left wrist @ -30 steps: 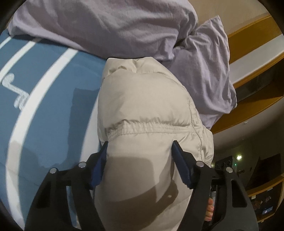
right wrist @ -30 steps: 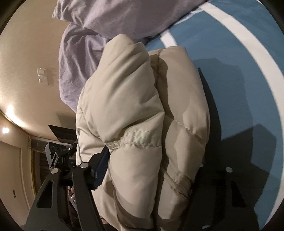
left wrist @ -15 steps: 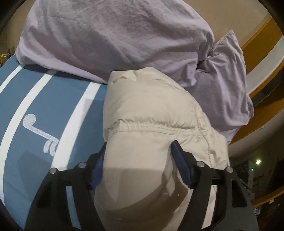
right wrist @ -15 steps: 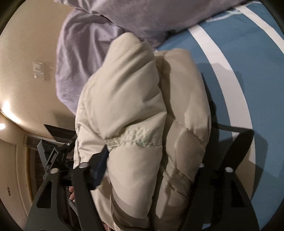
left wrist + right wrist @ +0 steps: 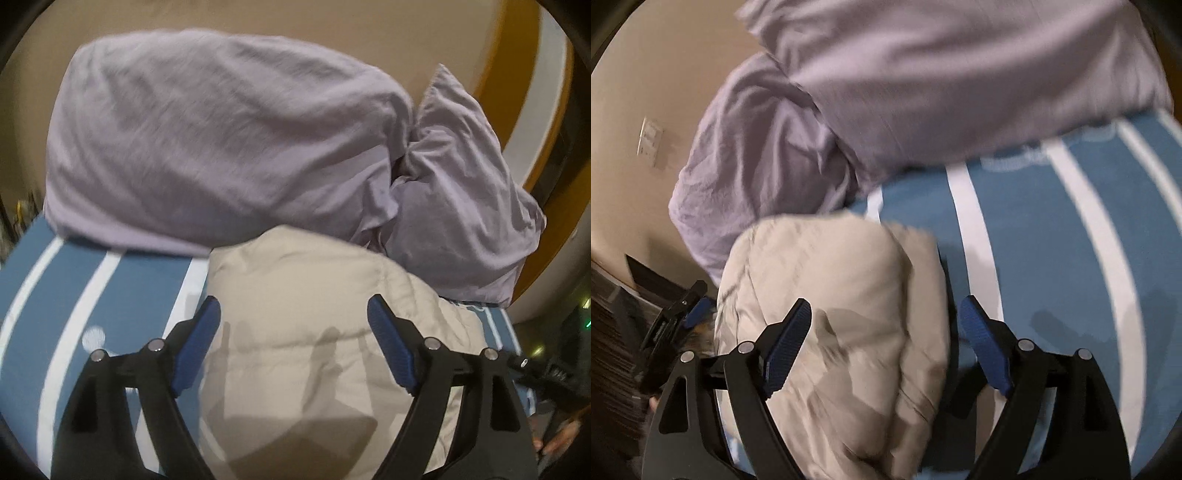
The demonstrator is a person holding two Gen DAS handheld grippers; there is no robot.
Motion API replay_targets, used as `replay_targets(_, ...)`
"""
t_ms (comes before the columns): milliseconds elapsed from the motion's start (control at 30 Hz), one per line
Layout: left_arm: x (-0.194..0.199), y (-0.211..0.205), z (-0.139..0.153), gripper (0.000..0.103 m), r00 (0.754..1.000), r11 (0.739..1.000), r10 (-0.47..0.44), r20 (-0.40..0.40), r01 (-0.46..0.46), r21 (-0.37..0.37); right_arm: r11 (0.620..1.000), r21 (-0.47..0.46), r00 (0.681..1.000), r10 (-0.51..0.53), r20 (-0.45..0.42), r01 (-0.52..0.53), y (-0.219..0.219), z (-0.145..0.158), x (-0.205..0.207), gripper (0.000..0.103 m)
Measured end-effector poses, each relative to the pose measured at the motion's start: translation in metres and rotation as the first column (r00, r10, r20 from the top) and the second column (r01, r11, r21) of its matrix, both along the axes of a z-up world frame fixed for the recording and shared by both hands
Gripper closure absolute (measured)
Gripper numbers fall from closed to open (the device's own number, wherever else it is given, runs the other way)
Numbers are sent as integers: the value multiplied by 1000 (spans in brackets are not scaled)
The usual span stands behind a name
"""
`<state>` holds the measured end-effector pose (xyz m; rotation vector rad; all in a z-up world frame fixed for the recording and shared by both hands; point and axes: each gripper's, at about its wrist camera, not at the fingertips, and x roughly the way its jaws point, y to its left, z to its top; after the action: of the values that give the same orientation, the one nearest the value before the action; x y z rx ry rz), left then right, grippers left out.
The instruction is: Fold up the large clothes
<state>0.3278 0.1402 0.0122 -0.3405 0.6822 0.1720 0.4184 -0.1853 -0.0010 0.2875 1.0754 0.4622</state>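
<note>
A puffy beige quilted jacket [image 5: 317, 332], folded into a thick bundle, lies on a blue bedcover with white stripes [image 5: 92, 295], against lilac pillows [image 5: 221, 147]. The left gripper [image 5: 293, 325] and right gripper [image 5: 886, 325] hover over it, jaws opening, blue pads clear of the fabric.

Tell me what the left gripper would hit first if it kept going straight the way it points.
Most likely the beige jacket: it lies between and just ahead of the left gripper's opening jaws. The lilac bedding lies beyond it. Depth is hard to judge.
</note>
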Motion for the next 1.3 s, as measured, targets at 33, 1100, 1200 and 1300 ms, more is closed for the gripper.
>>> replay_targets(33, 4, -6, 1, 20, 1000, 999, -7, 4, 7, 35, 1000, -26, 999, 8, 40, -7, 10, 6, 0, 19)
replay_targets(1100, 36, -40, -57, 5, 991, 974, -123, -55, 131, 183, 960, -281, 962, 91, 259, -15, 88, -55, 7, 21)
replay_targets(1200, 37, -41, -59, 3, 990, 974, -126, -57, 134, 184, 963, -269, 966, 75, 247, -6, 85, -59, 10, 18)
replay_targets(1300, 39, -42, -61, 2, 990, 974, -125, -59, 134, 183, 962, -274, 967, 72, 246, -2, 86, -60, 10, 17)
